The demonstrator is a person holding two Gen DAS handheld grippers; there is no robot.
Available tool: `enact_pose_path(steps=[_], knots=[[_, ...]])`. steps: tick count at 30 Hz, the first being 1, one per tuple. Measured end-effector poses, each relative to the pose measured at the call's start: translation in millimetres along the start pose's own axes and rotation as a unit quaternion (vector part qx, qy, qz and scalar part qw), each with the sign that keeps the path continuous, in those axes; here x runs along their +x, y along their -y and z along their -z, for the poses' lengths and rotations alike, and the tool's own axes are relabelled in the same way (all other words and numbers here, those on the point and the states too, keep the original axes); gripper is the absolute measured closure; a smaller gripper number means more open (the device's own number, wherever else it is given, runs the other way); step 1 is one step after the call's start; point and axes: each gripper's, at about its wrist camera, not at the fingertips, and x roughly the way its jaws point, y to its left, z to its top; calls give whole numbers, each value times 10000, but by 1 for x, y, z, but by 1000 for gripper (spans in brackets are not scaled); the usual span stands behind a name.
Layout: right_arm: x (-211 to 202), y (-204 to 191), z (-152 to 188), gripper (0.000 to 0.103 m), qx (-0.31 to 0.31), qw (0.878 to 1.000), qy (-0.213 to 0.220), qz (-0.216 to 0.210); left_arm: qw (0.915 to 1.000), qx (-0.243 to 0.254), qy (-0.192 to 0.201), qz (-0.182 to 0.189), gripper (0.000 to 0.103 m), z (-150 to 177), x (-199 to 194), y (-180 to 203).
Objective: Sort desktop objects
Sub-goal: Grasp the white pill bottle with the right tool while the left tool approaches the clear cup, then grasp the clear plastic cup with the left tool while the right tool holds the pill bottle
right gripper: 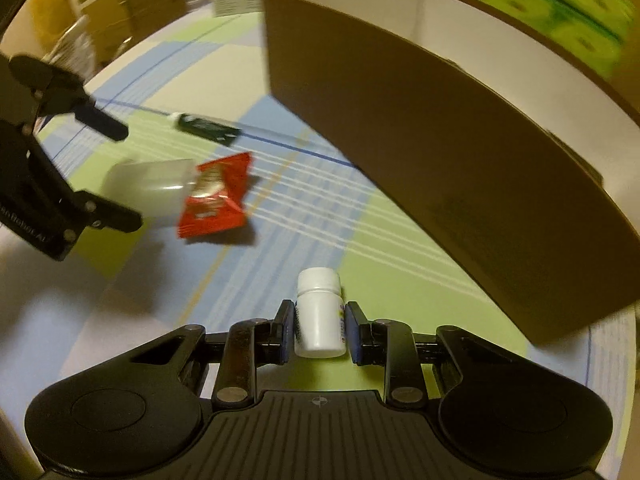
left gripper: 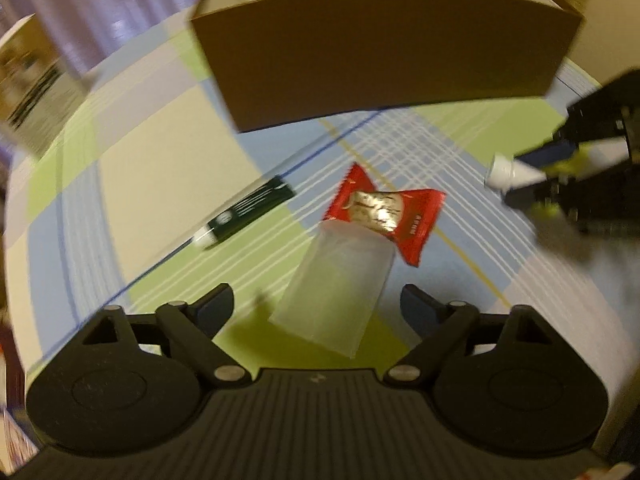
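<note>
Bottle [right gripper: 319,316] upright, clamped between right tongs [right gripper: 318,330], off the tabletop [right gripper: 400,240]; box [right gripper: 460,152] at 1 o'clock, near. Left tongs [left gripper: 316,304] wide open, empty; pouch [left gripper: 336,292] at 12, long axis pointing ahead.

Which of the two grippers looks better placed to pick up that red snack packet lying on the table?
Left. The left gripper is open and empty, with the red foil snack packet just ahead of its fingers. The right gripper is shut on a small white plastic bottle.
</note>
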Motion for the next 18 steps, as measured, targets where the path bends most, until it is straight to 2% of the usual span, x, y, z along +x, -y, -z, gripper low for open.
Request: enact_pose_path(steps=[2, 5, 9, 11, 16, 18], knots=[[-3, 10, 3, 79, 254, 9997, -35, 37, 9995, 206, -69, 211, 23, -4, 7, -1], [-8, 25, 10, 79, 637, 9979, -58, 87, 9985, 414, -188, 311, 30, -10, 19, -2], [-15, 39, 17, 79, 1037, 9945, -72, 117, 9979, 352, -295, 456, 43, -14, 28, -6], [-19, 43, 20, 79, 1134, 9934, -61, 144, 9977, 176, -290, 592, 51, -15, 30, -9], [-22, 48, 25, 76, 1341, 9909, -59, 66, 9972, -409, -380, 502, 53, -10, 28, -16], [-22, 46, 25, 69, 1295, 9915, -58, 103, 9945, -810, -459, 477, 53, -5, 26, -21]])
